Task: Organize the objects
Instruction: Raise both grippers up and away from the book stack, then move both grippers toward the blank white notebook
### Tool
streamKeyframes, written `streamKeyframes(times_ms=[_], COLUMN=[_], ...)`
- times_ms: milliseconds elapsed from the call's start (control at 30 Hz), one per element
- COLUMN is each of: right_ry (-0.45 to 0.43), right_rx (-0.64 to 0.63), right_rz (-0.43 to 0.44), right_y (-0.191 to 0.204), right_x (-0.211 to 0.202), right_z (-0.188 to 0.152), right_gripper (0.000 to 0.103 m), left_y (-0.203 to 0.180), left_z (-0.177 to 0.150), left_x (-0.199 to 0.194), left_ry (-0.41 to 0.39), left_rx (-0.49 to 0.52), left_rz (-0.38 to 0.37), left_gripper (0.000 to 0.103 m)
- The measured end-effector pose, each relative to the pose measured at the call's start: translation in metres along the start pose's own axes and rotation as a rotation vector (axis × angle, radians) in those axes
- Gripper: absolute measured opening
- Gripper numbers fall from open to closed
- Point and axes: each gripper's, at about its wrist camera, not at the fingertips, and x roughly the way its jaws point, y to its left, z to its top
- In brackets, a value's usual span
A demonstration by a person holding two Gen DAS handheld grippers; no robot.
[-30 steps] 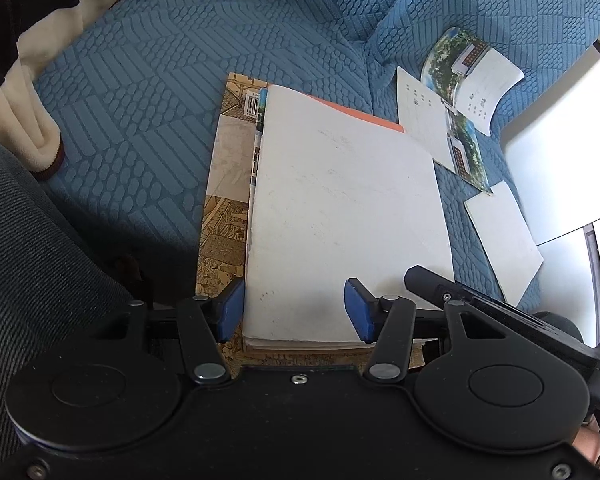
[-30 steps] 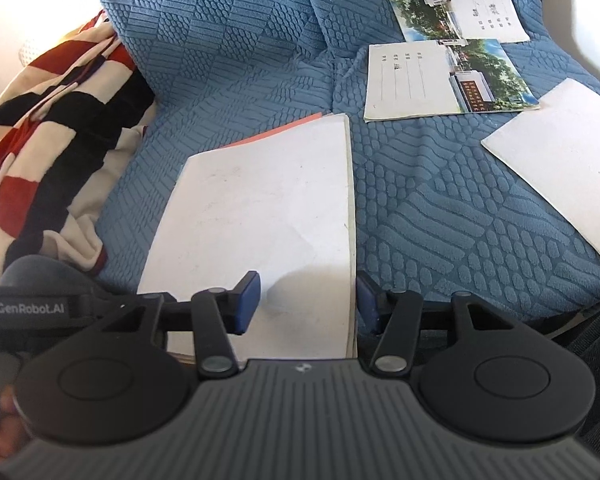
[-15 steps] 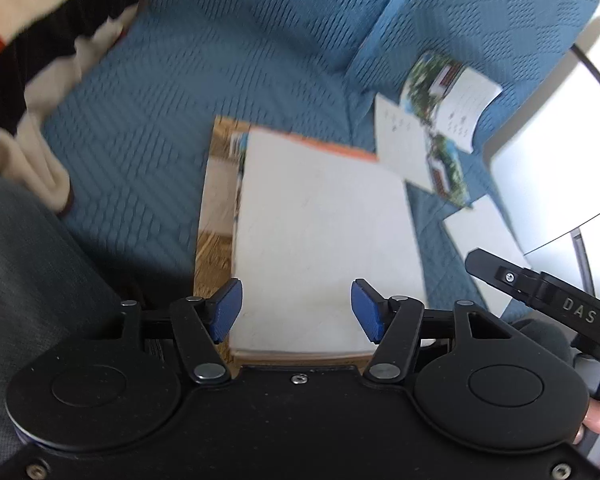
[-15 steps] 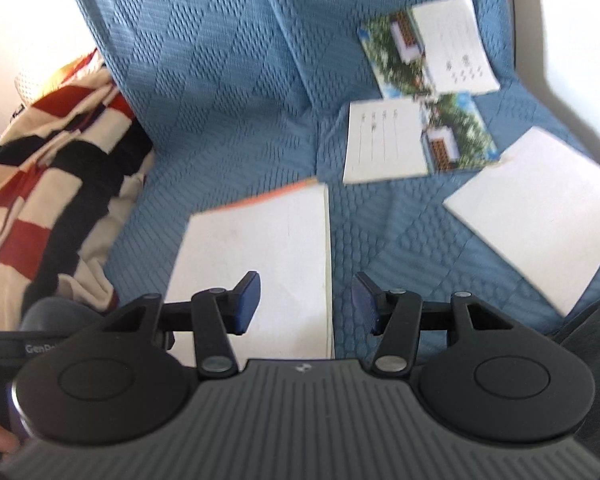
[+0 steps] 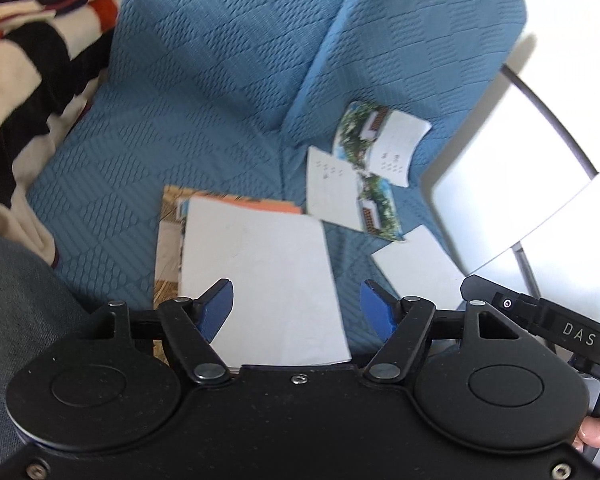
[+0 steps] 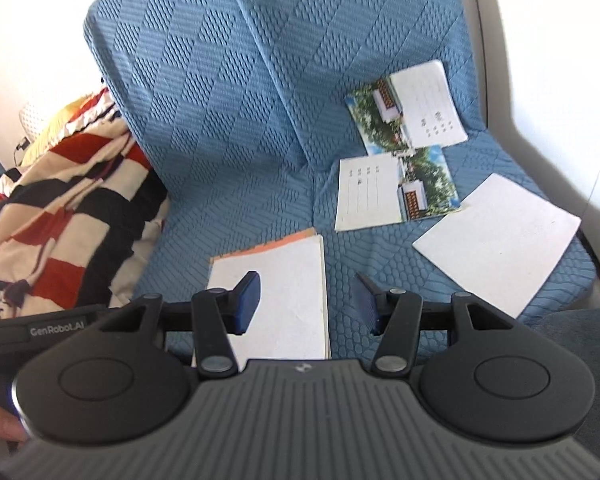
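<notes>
A stack of books with a white cover on top (image 5: 264, 276) lies on the blue sofa seat; it also shows in the right wrist view (image 6: 284, 292). Two picture booklets (image 6: 396, 188) (image 6: 416, 108) and a loose white sheet (image 6: 500, 240) lie to its right; the same booklets (image 5: 352, 196) (image 5: 384, 144) and sheet (image 5: 416, 268) show in the left wrist view. My left gripper (image 5: 296, 310) is open and empty above the stack's near edge. My right gripper (image 6: 306, 302) is open and empty above the stack's right edge.
A striped red, black and cream blanket (image 6: 60, 216) is heaped at the left of the seat. The blue textured backrest (image 6: 260, 60) rises behind. A white armrest (image 5: 512, 172) borders the seat on the right. Grey fabric (image 5: 16, 312) sits at the near left.
Both grippers have pulled back and risen from the stack, so more of the sofa shows. Both stay open and empty. The stack has not moved.
</notes>
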Motion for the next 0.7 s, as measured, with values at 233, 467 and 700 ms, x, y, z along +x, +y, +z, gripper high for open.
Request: streamKeyframes(times_ms=[233, 467, 700], right_ry=[-0.043, -0.073, -0.094], right_rx=[-0.005, -0.003, -0.003], right_rz=[-0.019, -0.042, -0.080], right_y=[0.003, 0.007, 0.010], right_x=[-0.037, -0.065, -0.087], right_z=[-0.004, -0.012, -0.023], right_gripper=[0.055, 0.055, 0.055], left_y=[-0.026, -0.045, -0.064], left_z=[0.004, 0.010, -0.001], left_x=[-0.036, -0.067, -0.083], left_ry=[-0.049, -0.097, -0.133], left_rx=[0.065, 0.099, 0.154], left_rz=[-0.045, -0.070, -0.112], left_gripper=[0.079, 0.085, 0.100])
